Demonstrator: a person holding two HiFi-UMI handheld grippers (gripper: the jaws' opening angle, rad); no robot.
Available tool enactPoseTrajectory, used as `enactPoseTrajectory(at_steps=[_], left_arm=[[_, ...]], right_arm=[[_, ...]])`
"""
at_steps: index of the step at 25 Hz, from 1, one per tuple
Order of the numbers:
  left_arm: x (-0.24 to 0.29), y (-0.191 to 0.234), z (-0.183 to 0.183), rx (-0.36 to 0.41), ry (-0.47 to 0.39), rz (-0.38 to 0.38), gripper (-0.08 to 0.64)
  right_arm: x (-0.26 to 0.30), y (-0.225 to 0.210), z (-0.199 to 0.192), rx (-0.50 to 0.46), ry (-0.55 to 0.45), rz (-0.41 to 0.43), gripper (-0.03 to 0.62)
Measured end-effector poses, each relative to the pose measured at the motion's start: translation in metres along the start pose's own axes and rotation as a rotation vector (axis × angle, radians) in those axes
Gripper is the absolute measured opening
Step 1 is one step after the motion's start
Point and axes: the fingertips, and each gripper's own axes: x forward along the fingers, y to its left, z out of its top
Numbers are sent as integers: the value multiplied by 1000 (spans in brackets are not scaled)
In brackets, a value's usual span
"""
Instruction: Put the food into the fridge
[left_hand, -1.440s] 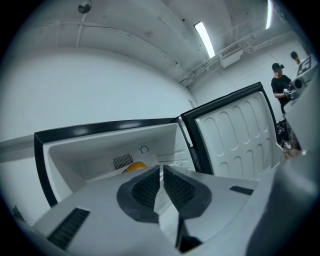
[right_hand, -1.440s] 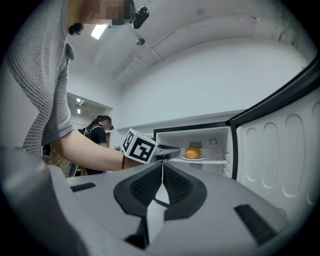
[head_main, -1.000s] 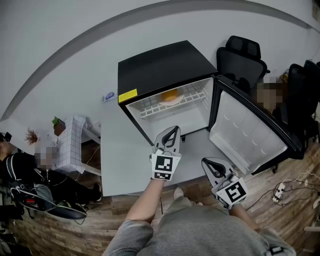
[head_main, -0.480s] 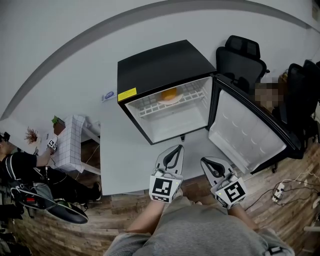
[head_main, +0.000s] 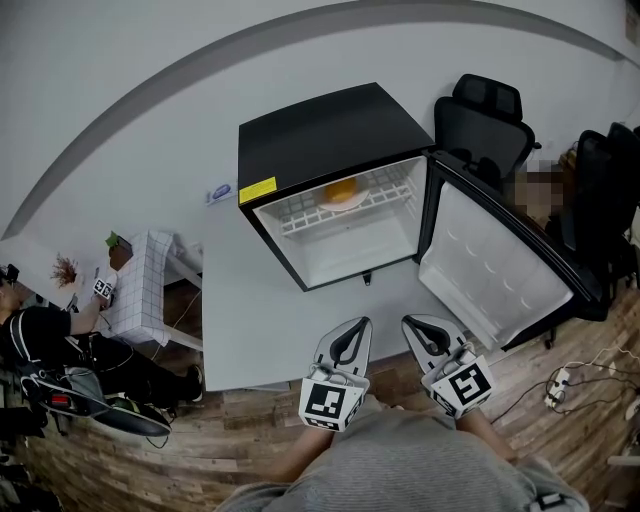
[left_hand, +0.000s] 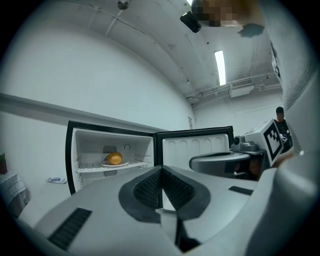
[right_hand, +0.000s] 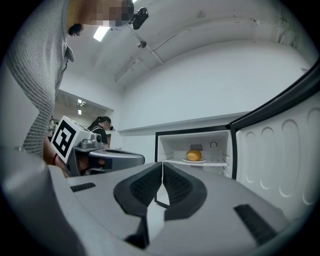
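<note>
The round orange food (head_main: 341, 189) sits on its white plate (right_hand: 202, 161) on the small black fridge's (head_main: 320, 130) wire shelf; the left gripper (head_main: 360, 324) and right gripper (head_main: 409, 323) hang well back, both clenched on nothing; my worry: the white-lined door (head_main: 490, 265) stands wide, and a hard shove shut could jolt the plate.

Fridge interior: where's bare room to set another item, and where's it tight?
Inside the black mini fridge, the lower compartment floor under the white wire shelf is bare wall to wall. On the shelf, strips are free on either side of the white plate with the round orange food. Mid-shelf, around the plate, is the only crowded spot.
</note>
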Motion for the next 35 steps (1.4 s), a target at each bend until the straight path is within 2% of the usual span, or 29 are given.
enactPoseTrajectory(at_steps=[6,9,13,16,35], left_arm=[[1,-4,-1,3,-8,-8,11],[3,-7,3,1,-15,-13,11],[4,-10,0,-4,-9,-19,11],[6,-11,0,-6,-9,-24,11],[1,-11,1,8,-15,-20,12]], right_arm=[[0,4,2,-2,-2,23,12],[0,1,1,-17,-6,5,12],[-1,6,2,-37,7,34,12],[-3,2,0,-38,33,12,12],[-4,12,6,-32,0,44,12]])
